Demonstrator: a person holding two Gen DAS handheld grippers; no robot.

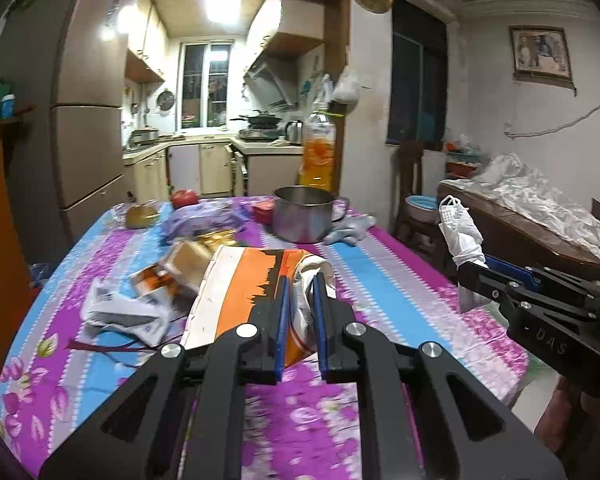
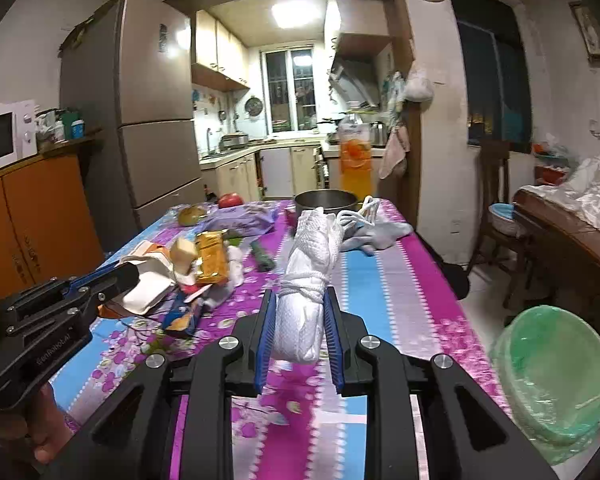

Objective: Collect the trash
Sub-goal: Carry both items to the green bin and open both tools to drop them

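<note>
Left gripper [image 1: 300,312] pinches an orange-and-white carton [image 1: 244,292]; right gripper [image 2: 298,320] clamps a rolled white mask [image 2: 308,264], long axis forward. Green-lined bin [image 2: 552,380] sits right of it, nearer this hand.

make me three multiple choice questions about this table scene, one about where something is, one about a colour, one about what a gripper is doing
1. Where is the steel pot?
A. at the table's far end
B. on the floor
C. in the left gripper

2. What colour is the bin liner?
A. red
B. green
C. black

3. What is the right gripper doing?
A. hanging open
B. shut on a bottle
C. shut on a white mask bundle

Answers: 1 A, the pot stands beyond the trash on the tablecloth; 2 B, green plastic lines the bin; 3 C, both blue pads press the bundle's sides.
</note>
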